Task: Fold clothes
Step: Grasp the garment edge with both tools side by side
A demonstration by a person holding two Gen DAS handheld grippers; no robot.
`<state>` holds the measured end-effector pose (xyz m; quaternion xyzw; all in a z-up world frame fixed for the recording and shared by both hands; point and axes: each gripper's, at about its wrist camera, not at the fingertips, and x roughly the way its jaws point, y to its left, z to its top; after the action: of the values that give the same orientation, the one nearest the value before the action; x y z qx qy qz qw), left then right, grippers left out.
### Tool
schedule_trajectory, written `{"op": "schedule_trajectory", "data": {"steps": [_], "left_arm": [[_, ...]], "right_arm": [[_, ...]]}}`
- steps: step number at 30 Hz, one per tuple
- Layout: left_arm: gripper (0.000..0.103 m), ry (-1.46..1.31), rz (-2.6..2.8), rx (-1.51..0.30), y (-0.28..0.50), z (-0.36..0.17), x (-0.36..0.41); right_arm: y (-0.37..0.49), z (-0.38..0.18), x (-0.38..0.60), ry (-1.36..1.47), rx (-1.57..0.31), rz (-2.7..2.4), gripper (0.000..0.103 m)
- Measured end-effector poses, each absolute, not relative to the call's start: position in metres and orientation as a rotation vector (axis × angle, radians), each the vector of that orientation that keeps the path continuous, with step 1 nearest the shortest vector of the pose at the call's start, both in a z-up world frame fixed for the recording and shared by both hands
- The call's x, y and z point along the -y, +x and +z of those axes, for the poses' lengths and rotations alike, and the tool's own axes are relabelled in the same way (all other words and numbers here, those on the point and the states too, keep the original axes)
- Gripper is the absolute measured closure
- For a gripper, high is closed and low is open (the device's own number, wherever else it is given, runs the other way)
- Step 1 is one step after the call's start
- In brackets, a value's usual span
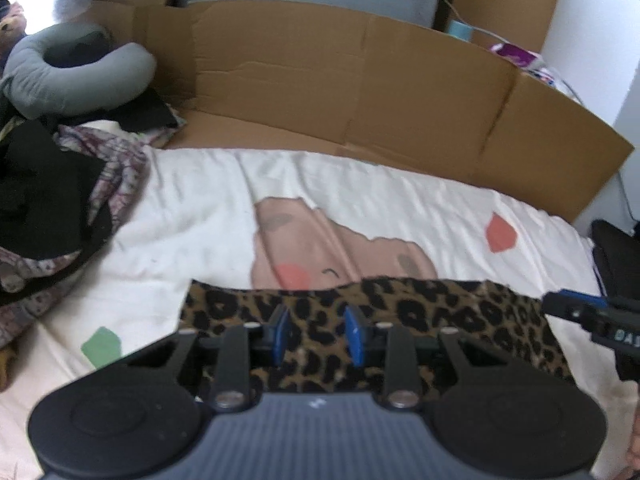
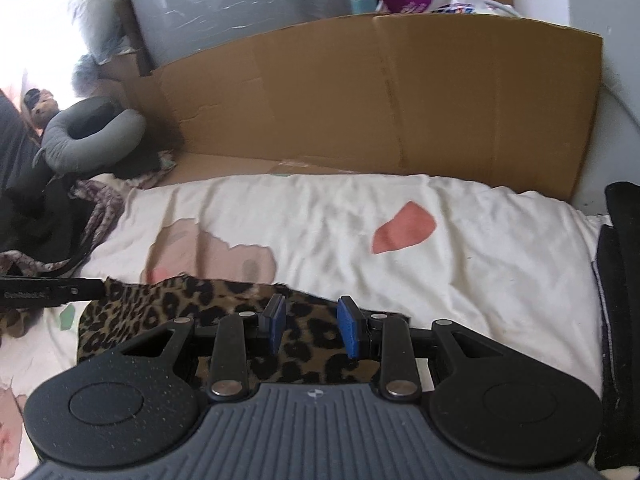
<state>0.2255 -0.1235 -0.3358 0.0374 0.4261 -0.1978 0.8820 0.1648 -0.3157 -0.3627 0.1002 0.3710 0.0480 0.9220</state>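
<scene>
A leopard-print garment [image 1: 440, 308] lies spread flat on the white printed bed sheet [image 1: 192, 208], near its front edge. My left gripper [image 1: 316, 320] hovers over the left part of the garment, jaws a little apart with nothing pinched; the cloth only shows through the gap. My right gripper [image 2: 308, 312] hovers over the garment's [image 2: 168, 300] right part, also a little apart and empty. Each gripper shows in the other's view: the right one [image 1: 568, 306] at the right edge, the left one [image 2: 52, 290] at the left edge.
A cardboard wall [image 1: 360, 92] stands along the bed's far side. A pile of dark and patterned clothes [image 1: 52, 200] and a grey neck pillow [image 1: 60, 72] fill the left end. A black object [image 2: 620, 280] borders the sheet [image 2: 480, 260] on the right.
</scene>
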Motion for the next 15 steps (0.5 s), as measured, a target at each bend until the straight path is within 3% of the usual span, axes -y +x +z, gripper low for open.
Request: {"op": "schedule_trajectory", "data": {"steps": [15], "left_arm": [[0.071, 0.123, -0.522, -0.903, 0.213, -0.352, 0.159]], "right_arm": [[0.164, -0.378, 0.278, 0.147, -0.809, 0.191, 0.068]]}}
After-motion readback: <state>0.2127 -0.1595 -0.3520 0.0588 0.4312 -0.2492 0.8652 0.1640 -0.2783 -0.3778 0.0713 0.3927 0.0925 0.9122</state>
